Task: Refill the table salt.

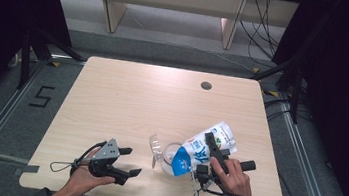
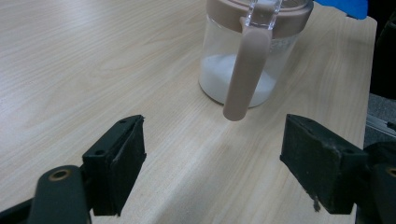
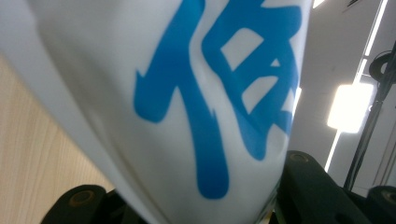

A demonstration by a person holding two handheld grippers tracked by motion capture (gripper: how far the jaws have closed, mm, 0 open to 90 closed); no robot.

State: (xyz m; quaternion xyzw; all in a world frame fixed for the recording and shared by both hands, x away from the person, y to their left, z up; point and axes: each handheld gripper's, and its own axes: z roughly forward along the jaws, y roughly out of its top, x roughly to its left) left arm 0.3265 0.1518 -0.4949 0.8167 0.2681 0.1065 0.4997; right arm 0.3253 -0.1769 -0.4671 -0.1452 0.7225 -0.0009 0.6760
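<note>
A: Pouring is the step judged to be in hand: a white bag (image 1: 205, 145) with blue print is clamped between the jaws of the right gripper (image 1: 208, 155) and tilted, its blue end held over the mouth of a clear jar (image 1: 171, 157) near the front edge of the table (image 1: 127, 97).

B: How should it be done well?

A: The bag's lower end should be kept over the jar's opening, and the tilt raised slowly so that the white powder already lying in the jar is added to without spilling. The grip should not be tightened much, since the bag is soft and is already creased under the pads.

B: And the left gripper (image 1: 119, 164)?

A: It is held open and empty, resting low at the front left, well apart from the jar. Its 2 jaws point toward the jar's beige handle (image 2: 243, 70), so the jar could be steadied if it slides.

B: What of the surroundings?

A: A pale wood-grain tabletop with 1 cable hole (image 1: 206, 86) is seen. Grey floor, dark curtains and cables lie beyond.
</note>
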